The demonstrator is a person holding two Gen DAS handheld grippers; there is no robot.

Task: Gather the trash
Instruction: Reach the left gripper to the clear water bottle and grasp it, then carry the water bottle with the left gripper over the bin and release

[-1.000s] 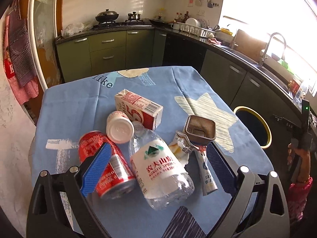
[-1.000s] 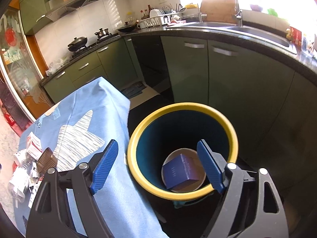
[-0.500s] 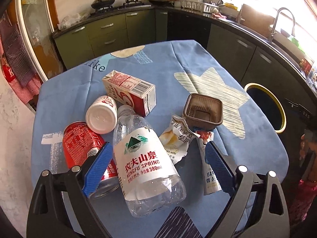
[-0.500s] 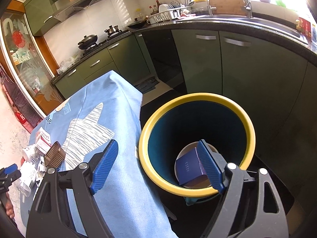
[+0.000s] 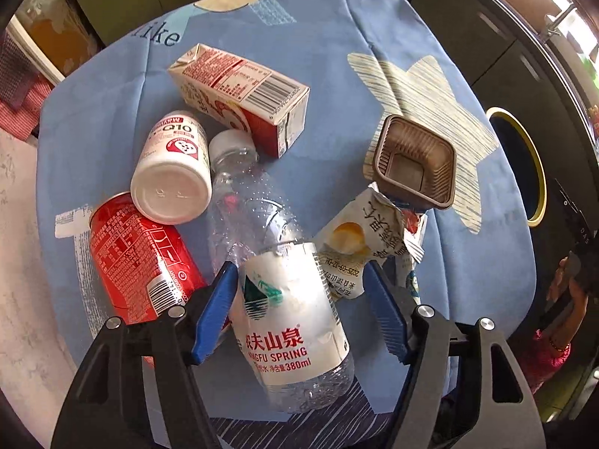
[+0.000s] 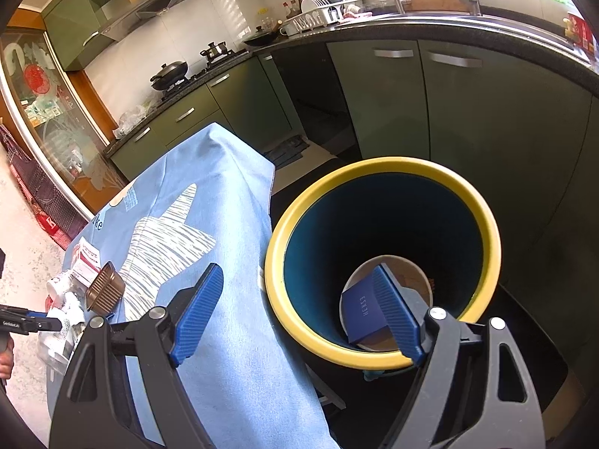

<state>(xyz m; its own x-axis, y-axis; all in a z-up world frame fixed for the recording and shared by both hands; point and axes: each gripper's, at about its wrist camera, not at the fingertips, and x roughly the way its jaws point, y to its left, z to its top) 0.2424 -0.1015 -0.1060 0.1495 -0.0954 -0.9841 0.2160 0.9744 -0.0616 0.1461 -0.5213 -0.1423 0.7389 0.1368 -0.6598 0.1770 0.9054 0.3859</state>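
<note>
Here the water bottle point(image 5: 288, 299) lies cap away, left gripper point(image 5: 299, 310) fingers closing astride it.

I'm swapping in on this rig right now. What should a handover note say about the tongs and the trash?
Left tongs: straddling the water bottle, jaws just been closing, right pad not yet on it.
Right tongs: open, empty, over the yellow-rimmed bin.
On the table: red can, white bottle, carton, brown tray, wrapper.
Done: a blue box is in the bin.
Left: grip the bottle, bin it, then the rest.
</note>
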